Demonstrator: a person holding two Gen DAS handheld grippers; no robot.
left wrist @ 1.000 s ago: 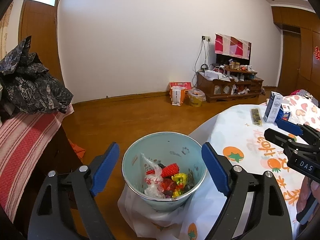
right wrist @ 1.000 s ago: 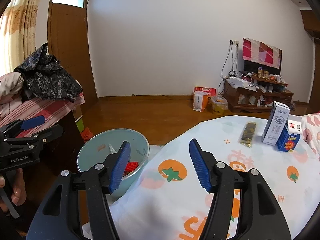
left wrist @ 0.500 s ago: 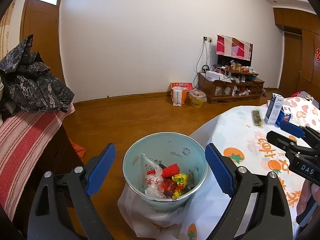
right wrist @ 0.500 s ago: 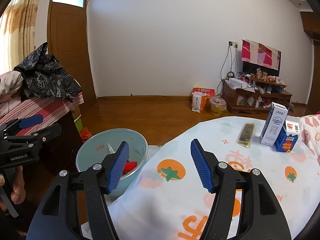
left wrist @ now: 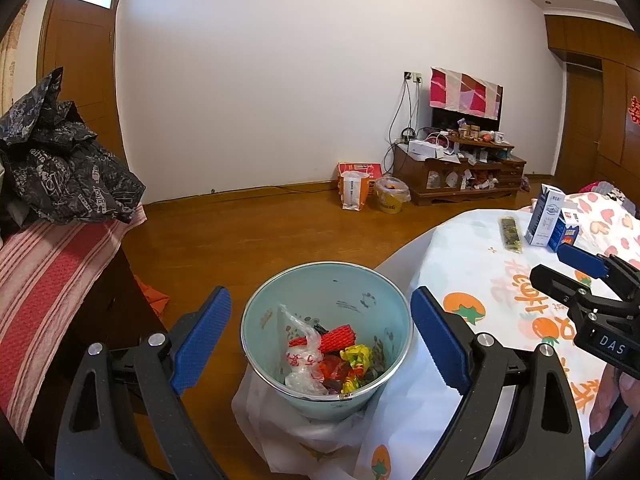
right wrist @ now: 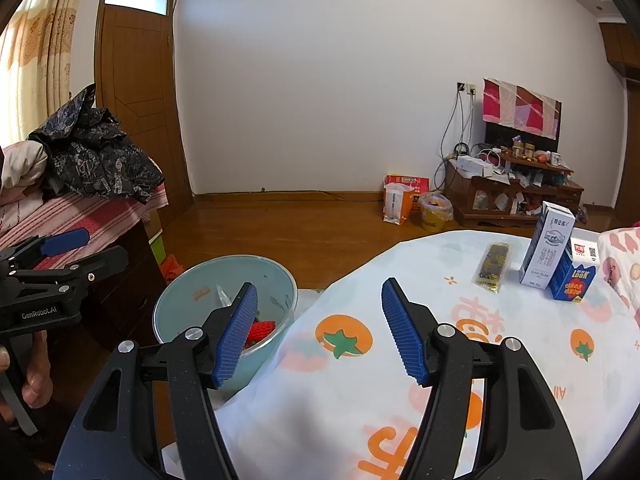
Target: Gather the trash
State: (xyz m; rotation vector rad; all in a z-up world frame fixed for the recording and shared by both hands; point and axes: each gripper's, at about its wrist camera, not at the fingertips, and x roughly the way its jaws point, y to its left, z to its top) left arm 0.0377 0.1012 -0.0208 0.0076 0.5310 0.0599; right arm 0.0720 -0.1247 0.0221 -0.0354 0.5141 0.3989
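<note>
Trash [left wrist: 326, 354], wrappers in red, yellow and clear film, lies in the bottom of a pale blue bin [left wrist: 276, 304] on the floor at the table's edge, framed between but beyond the left gripper [left wrist: 320, 340], whose blue fingers [left wrist: 202, 338] stand wide apart and empty. Right wrist view alone shows the right gripper [right wrist: 320, 326] jaws parted over the tomato-print tablecloth [right wrist: 344, 380], plus a dark snack packet [right wrist: 494, 262] and two cartons [right wrist: 550, 250]. Compared with a second ago, the left fingers stand slightly wider; the bin's contents are unchanged.
</note>
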